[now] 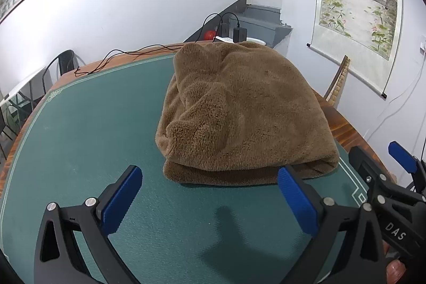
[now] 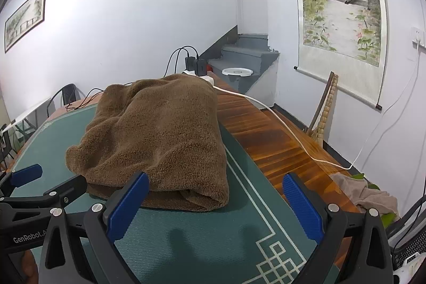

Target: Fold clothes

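Note:
A brown fluffy garment (image 1: 239, 111) lies folded in a thick bundle on the green mat (image 1: 80, 137); it also shows in the right wrist view (image 2: 159, 135). My left gripper (image 1: 210, 177) is open and empty, just in front of the bundle's near edge, with its right fingertip close to the fold. My right gripper (image 2: 215, 182) is open and empty at the bundle's near right corner, its left fingertip against the fabric edge. Each gripper shows in the other's view, the right one (image 1: 383, 159) and the left one (image 2: 50, 177).
The green mat (image 2: 239, 230) covers a wooden table (image 2: 266, 135). Black chargers (image 2: 195, 64) and a white cable (image 2: 279, 119) sit at the far end. A crumpled beige cloth (image 2: 364, 193) lies at the right edge. A chair (image 1: 66, 61) stands far left.

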`<state>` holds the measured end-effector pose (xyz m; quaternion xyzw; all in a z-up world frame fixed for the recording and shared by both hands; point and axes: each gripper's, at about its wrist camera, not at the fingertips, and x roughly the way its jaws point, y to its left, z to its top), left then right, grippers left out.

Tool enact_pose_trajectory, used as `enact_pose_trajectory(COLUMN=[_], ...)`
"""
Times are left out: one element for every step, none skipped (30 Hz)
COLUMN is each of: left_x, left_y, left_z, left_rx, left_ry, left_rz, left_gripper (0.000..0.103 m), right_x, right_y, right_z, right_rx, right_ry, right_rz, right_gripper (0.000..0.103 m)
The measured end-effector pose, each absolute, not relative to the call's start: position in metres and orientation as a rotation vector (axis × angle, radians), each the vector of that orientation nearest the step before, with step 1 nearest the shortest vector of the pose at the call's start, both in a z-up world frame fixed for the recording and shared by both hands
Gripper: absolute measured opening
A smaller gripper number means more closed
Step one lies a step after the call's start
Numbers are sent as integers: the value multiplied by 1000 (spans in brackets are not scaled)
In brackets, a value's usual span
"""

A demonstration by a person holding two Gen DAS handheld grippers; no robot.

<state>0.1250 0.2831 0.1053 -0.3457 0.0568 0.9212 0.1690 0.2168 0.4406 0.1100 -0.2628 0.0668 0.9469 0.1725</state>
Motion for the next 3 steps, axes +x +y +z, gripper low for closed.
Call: enact_pose_trajectory(left_x=[125, 124, 124], left_y=[283, 283, 283], left_z=[105, 104, 103], left_rx=[-987, -992, -997], left_ry=[159, 158, 156], left_rz=[2617, 2615, 2613], left_gripper=[102, 102, 102], right_x=[217, 216, 216], right_y=[441, 440, 440], right_z=[110, 109, 109], right_rx=[-747, -749, -750], right_ry=[190, 190, 190], right_rz=[2687, 2687, 2688], right_gripper=[102, 102, 102])
